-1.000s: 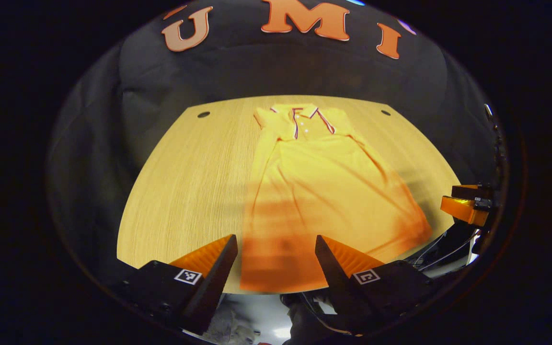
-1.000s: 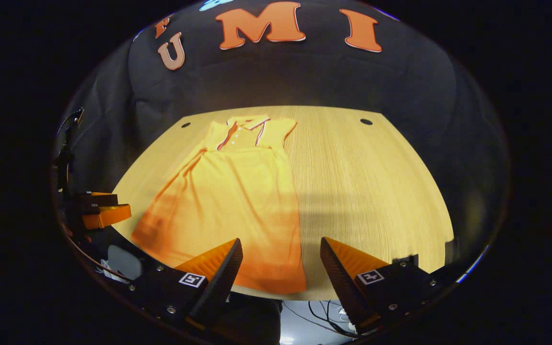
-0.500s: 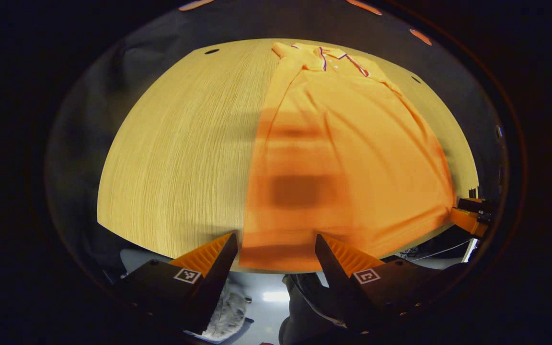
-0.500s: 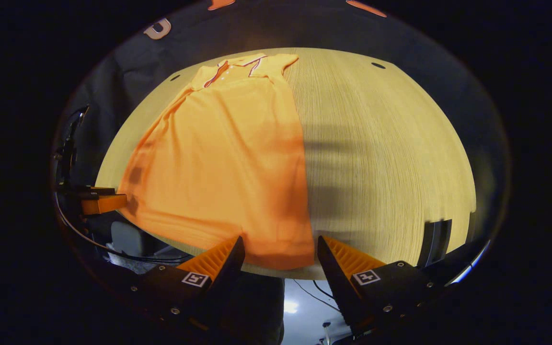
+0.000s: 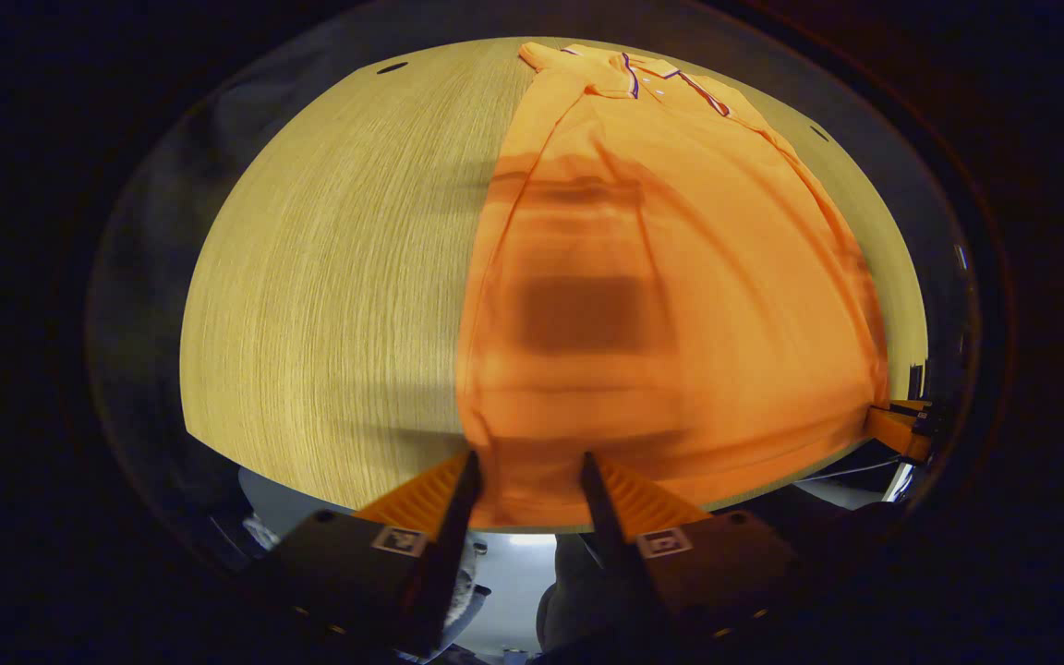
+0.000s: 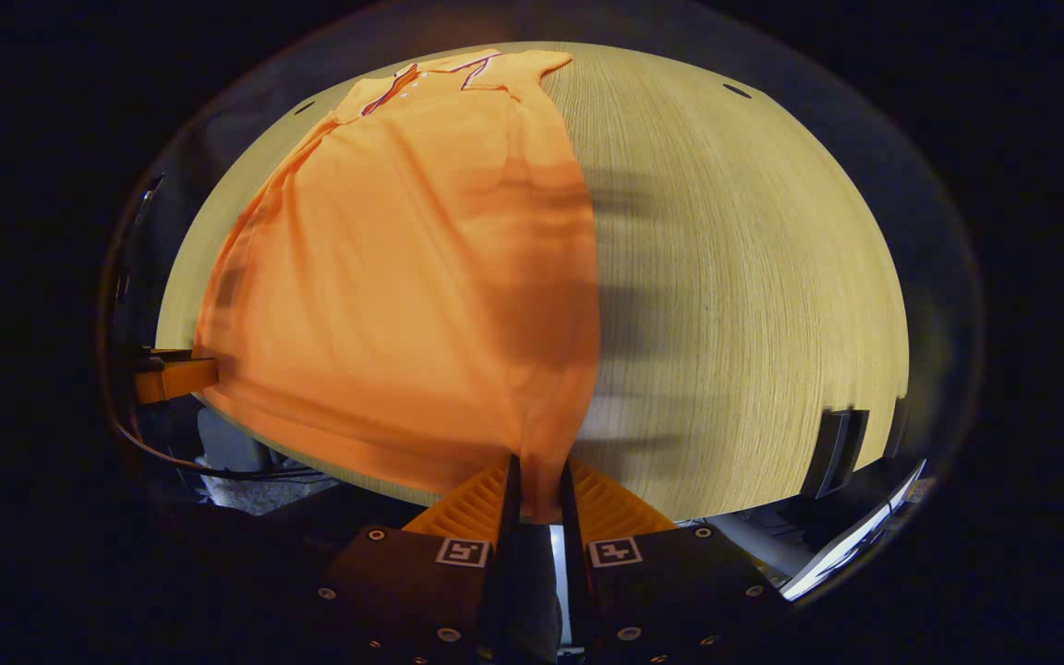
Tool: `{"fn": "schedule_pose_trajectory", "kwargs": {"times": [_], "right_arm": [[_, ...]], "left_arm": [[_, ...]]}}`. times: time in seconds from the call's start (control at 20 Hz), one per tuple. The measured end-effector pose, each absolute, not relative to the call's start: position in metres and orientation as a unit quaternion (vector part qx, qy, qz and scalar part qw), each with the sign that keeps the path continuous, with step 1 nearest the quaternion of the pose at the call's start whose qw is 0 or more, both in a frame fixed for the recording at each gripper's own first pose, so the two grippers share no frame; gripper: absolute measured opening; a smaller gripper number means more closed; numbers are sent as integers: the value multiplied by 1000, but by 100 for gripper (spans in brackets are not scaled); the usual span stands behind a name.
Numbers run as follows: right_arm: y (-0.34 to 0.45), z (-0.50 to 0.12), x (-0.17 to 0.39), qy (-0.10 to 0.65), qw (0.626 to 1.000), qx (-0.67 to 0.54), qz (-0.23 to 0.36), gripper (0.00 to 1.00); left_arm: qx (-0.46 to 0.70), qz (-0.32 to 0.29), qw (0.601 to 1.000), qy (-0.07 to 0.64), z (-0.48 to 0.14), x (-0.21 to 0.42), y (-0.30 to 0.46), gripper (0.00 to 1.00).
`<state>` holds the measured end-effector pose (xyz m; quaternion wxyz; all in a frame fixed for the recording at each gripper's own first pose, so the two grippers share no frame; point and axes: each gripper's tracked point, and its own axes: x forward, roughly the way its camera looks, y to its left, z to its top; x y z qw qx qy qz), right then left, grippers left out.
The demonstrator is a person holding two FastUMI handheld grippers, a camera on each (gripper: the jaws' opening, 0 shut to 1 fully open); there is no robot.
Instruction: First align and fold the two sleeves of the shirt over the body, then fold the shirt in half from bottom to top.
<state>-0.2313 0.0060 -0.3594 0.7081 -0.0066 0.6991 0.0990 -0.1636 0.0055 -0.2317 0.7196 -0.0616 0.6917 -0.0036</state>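
Note:
An orange polo shirt (image 5: 680, 277) (image 6: 403, 277) lies flat on the wooden table (image 5: 329, 277) (image 6: 754, 277), collar (image 5: 643, 74) (image 6: 440, 69) at the far end, sleeves lying in over the body. My left gripper (image 5: 528, 466) is at the near hem's left corner; its fingers stand part-way apart with the cloth between them. My right gripper (image 6: 539, 471) is at the hem's right corner, shut on the cloth. The right gripper (image 5: 897, 429) also appears far right in the left gripper view, and the left gripper (image 6: 172, 377) far left in the right gripper view.
The hem lies along the table's near edge, with floor and cables below. Small round holes (image 5: 392, 67) (image 6: 737, 90) mark the table's far corners. A dark upright object (image 6: 832, 453) stands at the table's near right edge. Bare wood lies either side of the shirt.
Both grippers dropped and tilted down to the near hem. The right fingers closed on the hem's right corner. The left fingers narrowed around the left corner.

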Motion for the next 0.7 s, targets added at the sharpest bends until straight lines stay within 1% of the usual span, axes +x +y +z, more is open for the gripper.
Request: {"fn": "schedule_pose_trajectory", "kwargs": {"times": [0.05,0.1,0.15,0.2,0.25,0.3,0.35,0.4,0.45,0.55,0.7], "right_arm": [[10,-354,-232,706,701,18,102,17],[14,-359,-240,719,685,31,117,9],[13,-354,-236,714,690,46,110,10],[13,-355,-235,716,686,57,115,2],[10,-353,-232,714,689,64,112,2],[11,-349,-235,721,679,71,121,1],[7,-347,-228,712,689,71,112,0],[4,-348,-225,712,690,66,115,5],[4,-342,-220,707,693,72,121,1],[3,-335,-209,692,707,71,131,1],[9,-324,-189,677,716,69,155,1]], "left_arm": [[-65,-1,710,702,-231,-163,3,10],[-62,-9,708,703,-233,-166,1,7],[-68,-17,701,710,-233,-169,-3,7],[-100,-33,691,715,-228,-175,-14,2],[-116,-44,685,718,-224,-177,-20,1],[-110,-46,689,715,-216,-176,-21,1],[-106,-45,694,711,-211,-170,-19,1],[-104,-45,698,707,-202,-167,-20,1],[-107,-46,702,703,-194,-163,-22,1],[-103,-43,715,690,-180,-152,-23,1],[-93,-45,733,672,-166,-132,-23,1]]}}
